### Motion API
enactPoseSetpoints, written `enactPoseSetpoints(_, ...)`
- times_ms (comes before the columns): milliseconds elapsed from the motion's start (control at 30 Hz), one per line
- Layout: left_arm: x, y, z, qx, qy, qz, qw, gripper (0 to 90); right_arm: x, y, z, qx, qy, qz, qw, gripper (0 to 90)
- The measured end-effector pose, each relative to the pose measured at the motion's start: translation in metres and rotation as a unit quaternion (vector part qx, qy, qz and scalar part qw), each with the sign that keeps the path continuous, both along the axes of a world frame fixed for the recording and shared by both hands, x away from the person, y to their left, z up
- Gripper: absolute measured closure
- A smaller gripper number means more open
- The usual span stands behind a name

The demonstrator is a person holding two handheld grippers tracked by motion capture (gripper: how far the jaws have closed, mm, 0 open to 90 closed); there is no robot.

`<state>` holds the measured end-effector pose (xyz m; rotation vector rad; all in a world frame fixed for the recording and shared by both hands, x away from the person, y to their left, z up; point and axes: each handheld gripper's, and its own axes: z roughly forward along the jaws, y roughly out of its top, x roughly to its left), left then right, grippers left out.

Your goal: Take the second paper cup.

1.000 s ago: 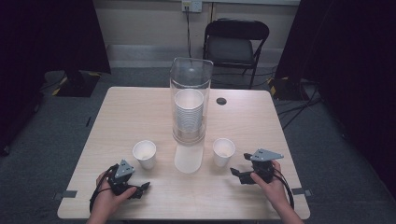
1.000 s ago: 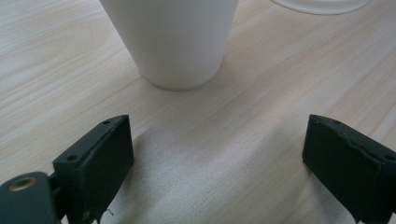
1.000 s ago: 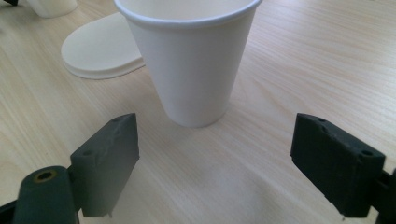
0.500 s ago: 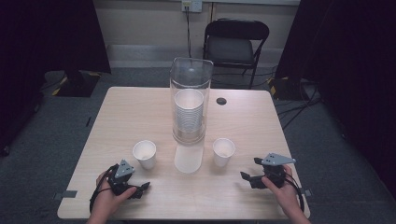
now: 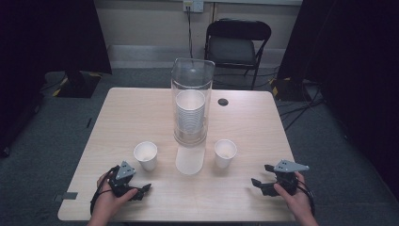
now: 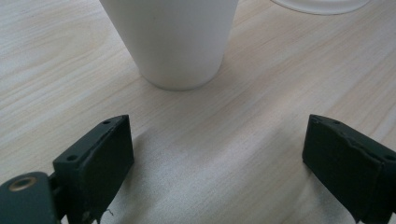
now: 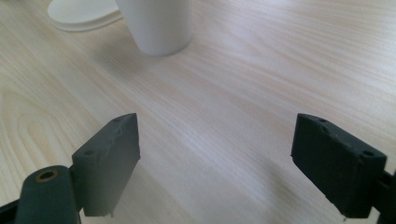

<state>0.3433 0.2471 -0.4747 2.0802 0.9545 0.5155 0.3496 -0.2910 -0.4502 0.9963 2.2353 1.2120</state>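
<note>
Plainly, each hand-held gripper, left [image 5: 141,189] and right [image 5: 260,179], gapes apart beside unmarked white cups [image 5: 145,155].

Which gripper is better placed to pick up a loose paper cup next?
Probably the left gripper: its open jaws sit close to the left cup. The right gripper, also open, sits farther from the right cup.

We see a pale wood-grain surface [image 5: 131,113] carrying two white cups — the left cup [image 5: 145,155] and the right cup [image 5: 225,153] — plus a white lid [image 5: 190,160]. The tall container [image 5: 191,101] is clear, with a white cup stack [image 5: 190,113] inside. Each claw — left [image 5: 143,189], right [image 5: 259,182] — is black, topped by a grey plate. The chair [image 5: 237,42] is black.
</note>
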Motion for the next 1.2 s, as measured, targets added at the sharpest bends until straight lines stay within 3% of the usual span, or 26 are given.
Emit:
enactPoseSetpoints(600, 0.0, 0.0, 0.0, 0.0, 0.0, 0.0, 1.0, 8.3, -0.014, -0.023, -0.009, -0.005, 0.01, -0.009, 0.9999, 15.0)
enactPoseSetpoints(967, 0.0, 0.0, 0.0, 0.0, 0.0, 0.0, 1.0, 8.2, -0.021, -0.037, -0.013, -0.042, 0.011, -0.013, 0.999, 15.0)
enactPoseSetpoints(1200, 0.0, 0.0, 0.0, 0.0, 0.0, 0.0, 1.0, 8.2, -0.023, -0.043, -0.013, -0.049, 0.017, -0.014, 0.9985, 15.0)
